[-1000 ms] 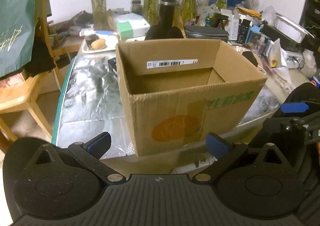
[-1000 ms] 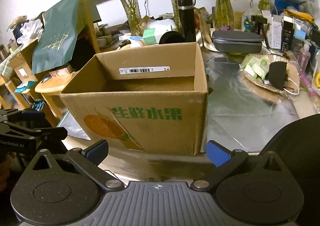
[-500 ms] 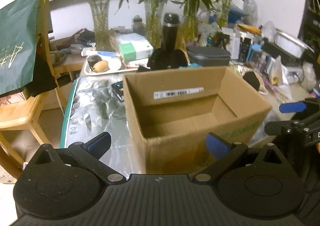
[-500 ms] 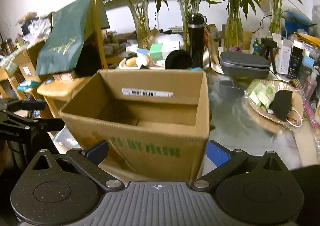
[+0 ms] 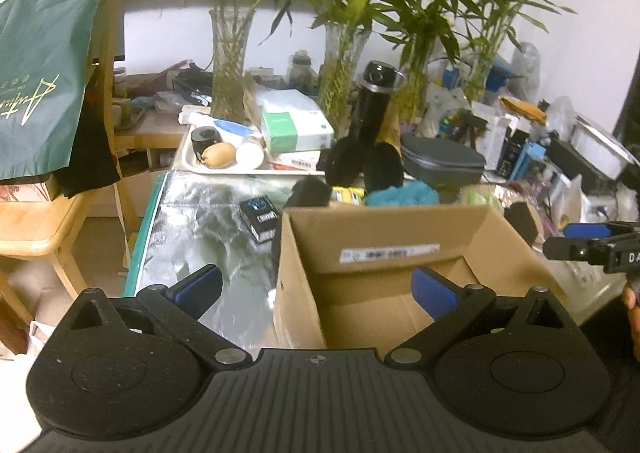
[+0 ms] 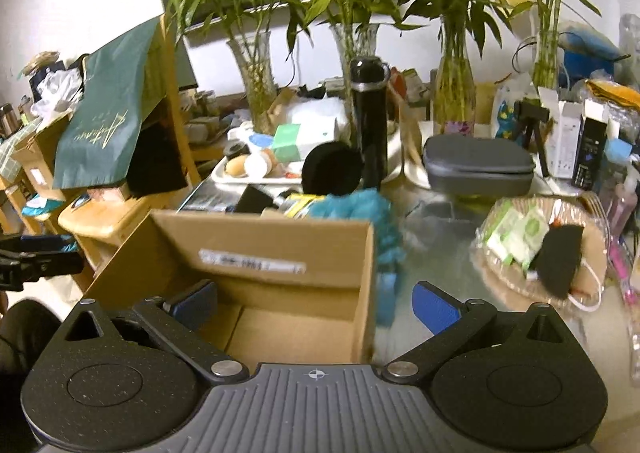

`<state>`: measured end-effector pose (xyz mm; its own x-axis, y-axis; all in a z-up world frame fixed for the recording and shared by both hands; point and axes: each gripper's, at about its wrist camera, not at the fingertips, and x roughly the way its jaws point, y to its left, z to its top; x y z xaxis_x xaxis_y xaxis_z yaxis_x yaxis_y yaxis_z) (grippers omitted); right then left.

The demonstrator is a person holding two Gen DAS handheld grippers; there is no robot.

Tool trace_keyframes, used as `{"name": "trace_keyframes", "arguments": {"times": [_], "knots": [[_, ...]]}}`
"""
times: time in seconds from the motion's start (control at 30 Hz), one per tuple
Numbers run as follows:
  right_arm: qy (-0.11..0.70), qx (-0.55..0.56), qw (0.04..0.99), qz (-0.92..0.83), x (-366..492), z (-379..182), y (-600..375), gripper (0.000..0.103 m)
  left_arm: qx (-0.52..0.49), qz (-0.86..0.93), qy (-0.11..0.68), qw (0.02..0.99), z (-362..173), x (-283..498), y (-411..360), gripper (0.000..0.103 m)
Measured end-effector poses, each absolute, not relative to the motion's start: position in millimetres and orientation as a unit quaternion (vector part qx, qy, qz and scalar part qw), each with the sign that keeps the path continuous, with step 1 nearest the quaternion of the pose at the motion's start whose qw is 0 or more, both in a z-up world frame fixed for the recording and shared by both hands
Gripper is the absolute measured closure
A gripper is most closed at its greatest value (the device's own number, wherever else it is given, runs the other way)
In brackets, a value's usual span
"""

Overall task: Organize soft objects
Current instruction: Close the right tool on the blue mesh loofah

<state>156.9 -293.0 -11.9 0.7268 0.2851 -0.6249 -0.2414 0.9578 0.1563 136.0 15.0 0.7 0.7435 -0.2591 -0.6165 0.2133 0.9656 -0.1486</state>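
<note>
- Evidently I was only approaching: left gripper (image 5: 316, 287) and right gripper (image 6: 314, 303) hung spread and empty over the bare cardboard box (image 5: 404, 241).
- Next, I judged, came reaching the teal fluffy thing (image 6: 352, 205) just behind the box.

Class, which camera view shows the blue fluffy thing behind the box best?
The right wrist view: the blue fluffy thing shows above and beside the box. The left wrist view shows only its top over the box's far wall.
</note>
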Motion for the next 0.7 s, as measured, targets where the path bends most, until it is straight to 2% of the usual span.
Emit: {"name": "trace_keyframes", "arguments": {"times": [0.3, 0.7], "knots": [[0.325, 0.03, 0.933, 0.15, 201.5, -12.6, -306.2, 0.0, -0.059, -0.129, 0.325, 0.935, 0.0, 169.6, 27.7, 0.0], [0.334, 0.05, 0.928, 0.158, 265.3, -42.8, -322.4, 0.0, -0.092, -0.13, 0.31, 0.937, -18.2, 223.2, 41.8, 0.0]]}}
